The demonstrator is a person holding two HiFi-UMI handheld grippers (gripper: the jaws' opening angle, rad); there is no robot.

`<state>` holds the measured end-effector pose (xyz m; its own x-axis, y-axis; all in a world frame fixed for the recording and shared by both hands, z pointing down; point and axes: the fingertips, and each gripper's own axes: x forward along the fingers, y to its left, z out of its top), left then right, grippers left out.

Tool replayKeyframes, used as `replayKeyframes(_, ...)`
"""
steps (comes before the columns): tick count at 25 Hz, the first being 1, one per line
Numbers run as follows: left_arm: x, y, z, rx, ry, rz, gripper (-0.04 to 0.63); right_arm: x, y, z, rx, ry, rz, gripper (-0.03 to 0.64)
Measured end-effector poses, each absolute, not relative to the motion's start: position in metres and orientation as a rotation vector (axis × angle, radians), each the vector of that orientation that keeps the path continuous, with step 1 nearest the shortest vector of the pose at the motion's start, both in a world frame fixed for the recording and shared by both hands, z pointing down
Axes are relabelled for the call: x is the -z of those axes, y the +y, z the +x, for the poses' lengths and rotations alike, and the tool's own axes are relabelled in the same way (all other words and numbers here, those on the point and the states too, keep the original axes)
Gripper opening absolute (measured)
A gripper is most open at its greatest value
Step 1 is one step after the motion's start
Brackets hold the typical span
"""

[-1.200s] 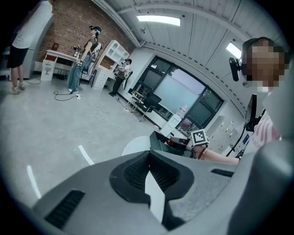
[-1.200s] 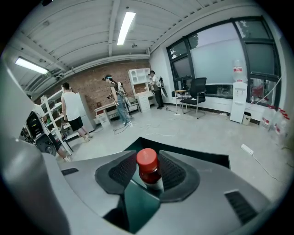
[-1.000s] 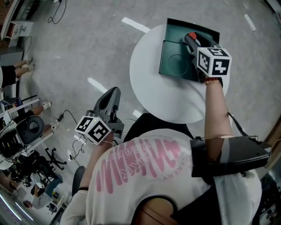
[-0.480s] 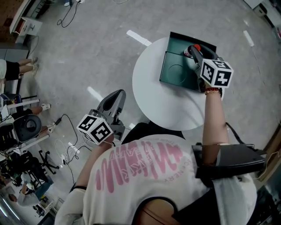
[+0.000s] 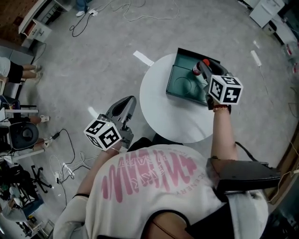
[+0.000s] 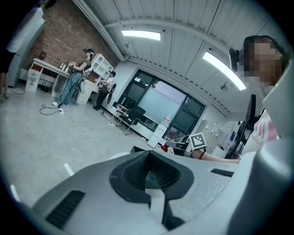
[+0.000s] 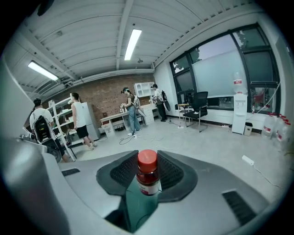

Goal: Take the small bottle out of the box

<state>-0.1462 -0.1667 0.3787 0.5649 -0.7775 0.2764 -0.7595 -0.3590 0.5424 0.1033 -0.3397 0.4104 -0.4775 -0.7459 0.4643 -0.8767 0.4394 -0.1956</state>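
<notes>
A dark green open box [image 5: 180,81] lies on the round white table [image 5: 168,112]. My right gripper [image 5: 203,70] reaches over the box's right side and is shut on the small bottle [image 5: 199,69], which has a red cap. In the right gripper view the bottle [image 7: 148,176] stands upright between the two black pads, its cap above them, with the green box below. My left gripper [image 5: 122,108] hangs off the table's left edge over the floor, jaws together and holding nothing; its pads [image 6: 138,176] meet in the left gripper view.
Cables [image 5: 117,9] trail over the grey floor beyond the table. Several people stand by shelves and desks [image 7: 121,117] at the brick wall. An office chair [image 7: 197,108] and a water dispenser [image 7: 238,114] stand by the windows.
The head view has shifted, so the table sits lower in the frame. My right gripper stays over the box's right side with the red cap at its tip. The left gripper has barely moved.
</notes>
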Motion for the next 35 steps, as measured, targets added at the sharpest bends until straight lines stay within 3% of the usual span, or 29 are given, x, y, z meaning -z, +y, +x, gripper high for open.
replayKeyframes(19, -0.248, -0.176, -0.082, 0.319, -0.985, 2.527, 0.008, -0.238, -0.22, 0.096, -0.284, -2.589, 1.519, 0.127)
replayKeyframes(35, -0.187, -0.14, -0.039, 0.37, -0.744, 2.725, 0.008, -0.181, -0.147, 0.121, -0.265, -2.704, 1.756, 0.127)
